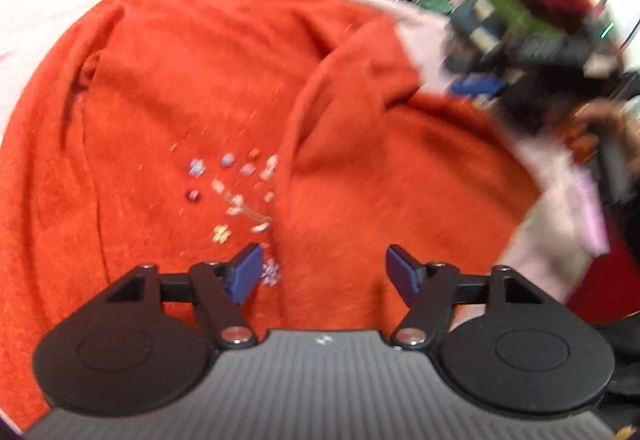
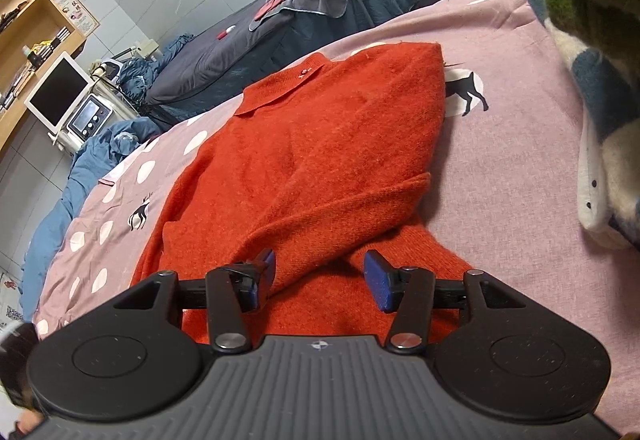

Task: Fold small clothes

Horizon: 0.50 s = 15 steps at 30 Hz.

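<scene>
Red sweater (image 2: 320,144) lies flat on the pink bedsheet (image 2: 512,144), both grippers over it with fingers spread.

The left wrist view, blurred, shows small embroidered flowers (image 1: 236,196) on the sweater's front and a sleeve (image 1: 344,88) folded across its body; the left gripper (image 1: 324,274) hangs above the knit, pads apart and pinching nothing. Only the right wrist view shows the collar (image 2: 284,88), the deer print (image 2: 466,90) on the sheet and a green, blue and cream garment (image 2: 592,40) at the right; there the right gripper (image 2: 320,276) straddles a sleeve fold, pads not pressing on it.
</scene>
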Tool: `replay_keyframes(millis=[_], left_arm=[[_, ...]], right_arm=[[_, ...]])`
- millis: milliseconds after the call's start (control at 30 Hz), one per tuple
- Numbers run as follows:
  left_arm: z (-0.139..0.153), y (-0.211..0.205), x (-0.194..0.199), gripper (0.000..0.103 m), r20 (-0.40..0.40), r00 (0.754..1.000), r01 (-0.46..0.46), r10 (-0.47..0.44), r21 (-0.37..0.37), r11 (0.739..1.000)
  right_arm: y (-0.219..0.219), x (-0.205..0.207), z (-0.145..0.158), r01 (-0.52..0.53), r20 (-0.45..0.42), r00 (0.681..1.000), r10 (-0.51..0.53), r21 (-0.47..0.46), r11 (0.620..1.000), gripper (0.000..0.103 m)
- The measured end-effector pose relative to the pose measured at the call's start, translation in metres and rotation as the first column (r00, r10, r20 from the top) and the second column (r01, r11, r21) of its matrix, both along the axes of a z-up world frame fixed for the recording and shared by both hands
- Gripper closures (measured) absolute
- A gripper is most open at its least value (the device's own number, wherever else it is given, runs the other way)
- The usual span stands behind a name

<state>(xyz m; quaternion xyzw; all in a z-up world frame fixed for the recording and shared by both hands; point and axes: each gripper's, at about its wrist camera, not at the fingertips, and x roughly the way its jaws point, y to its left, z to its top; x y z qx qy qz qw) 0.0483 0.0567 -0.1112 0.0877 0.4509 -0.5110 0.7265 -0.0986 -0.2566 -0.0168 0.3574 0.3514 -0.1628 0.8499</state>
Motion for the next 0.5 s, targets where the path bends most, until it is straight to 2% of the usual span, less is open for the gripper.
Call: replay_keyframes(millis=[67, 100, 200, 233, 300, 367, 433, 467, 500], left_arm=[[-0.005, 0.0, -0.003, 0.045, 0.027, 0.999, -0.043, 0.043, -0.002, 0.999], [-0.005, 0.002, -0.005, 0.05, 0.025, 0.998, -0.052, 0.052, -0.012, 0.999], [-0.004, 0.002, -0.011, 0.091, -0.014, 0.999, -0.029, 0.029, -0.028, 0.999], [-0.006, -0.006, -0.02, 0.095, -0.031, 0.999, -0.014, 0.013, -0.038, 0.999], [-0.004, -0.01, -0.024, 0.096, -0.035, 0.999, 0.03, -0.033, -0.084, 0.996], [0.003, -0.013, -0.023, 0.096, 0.035, 0.999, 0.013, -0.009, -0.119, 0.993], [0.022, -0.006, -0.01, 0.096, 0.124, 0.99, -0.044, 0.068, -0.183, 0.982], [0.033, -0.002, 0.002, 0.096, 0.168, 0.978, -0.088, 0.124, -0.208, 0.974], [0.046, 0.004, 0.014, 0.096, 0.229, 0.954, -0.141, 0.193, -0.224, 0.964]], right_arm=[[0.001, 0.002, 0.002, -0.009, 0.002, 1.0, 0.009, -0.012, 1.0, 0.019], [0.0, 0.002, 0.004, -0.012, 0.001, 1.0, 0.012, -0.025, 1.0, 0.019], [-0.005, 0.006, 0.007, 0.001, -0.005, 1.0, -0.002, -0.087, 0.996, 0.019], [-0.009, 0.008, 0.008, 0.022, -0.01, 1.0, -0.023, -0.121, 0.992, 0.018], [-0.016, 0.012, 0.01, 0.067, -0.021, 0.997, -0.073, -0.213, 0.975, 0.016], [-0.023, 0.02, 0.012, 0.091, -0.029, 0.994, -0.105, -0.309, 0.947, 0.013], [-0.03, 0.027, 0.011, 0.108, -0.026, 0.992, -0.127, -0.374, 0.921, 0.011], [-0.034, 0.032, 0.009, 0.111, -0.023, 0.991, -0.13, -0.394, 0.912, 0.008], [-0.038, 0.037, 0.007, 0.107, -0.023, 0.992, -0.128, -0.417, 0.902, 0.007]])
